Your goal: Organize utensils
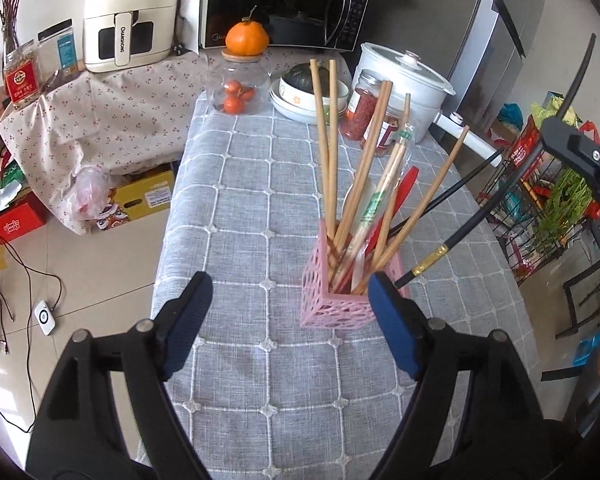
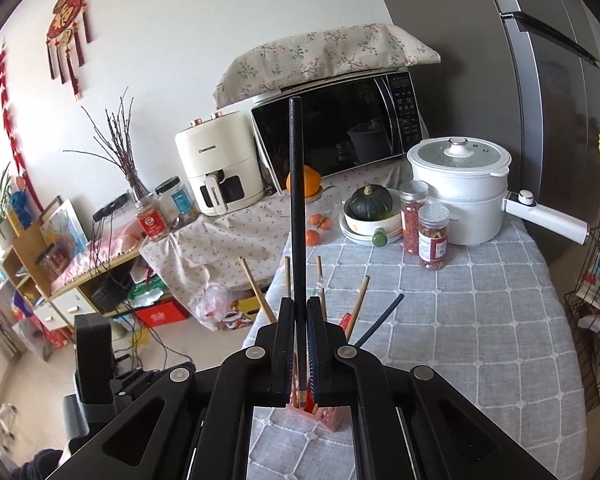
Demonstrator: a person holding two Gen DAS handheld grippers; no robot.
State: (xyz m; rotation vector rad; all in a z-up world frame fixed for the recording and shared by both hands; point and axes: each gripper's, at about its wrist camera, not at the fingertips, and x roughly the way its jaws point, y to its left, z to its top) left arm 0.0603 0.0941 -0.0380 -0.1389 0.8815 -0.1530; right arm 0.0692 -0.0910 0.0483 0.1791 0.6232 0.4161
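A pink lattice holder (image 1: 327, 300) stands on the grey checked tablecloth (image 1: 260, 200), holding several wooden chopsticks (image 1: 327, 148), a wrapped pair (image 1: 380, 196), a red utensil (image 1: 396, 200) and a black chopstick (image 1: 460, 186). My left gripper (image 1: 290, 320) is open and empty just in front of the holder, its right finger (image 1: 392, 320) against the holder's near right corner. My right gripper (image 2: 299, 312) is shut on a second black chopstick (image 2: 296, 200) with a gold band (image 1: 430, 260). Its lower end reaches the holder's (image 2: 320, 414) rim at the right.
At the table's far end stand a glass jar of oranges (image 1: 238, 88), stacked bowls with a squash (image 1: 300, 92), two spice jars (image 1: 360, 108) and a white electric pot (image 1: 404, 80). A wire rack (image 1: 540, 208) is to the right, with boxes and cables on the floor to the left.
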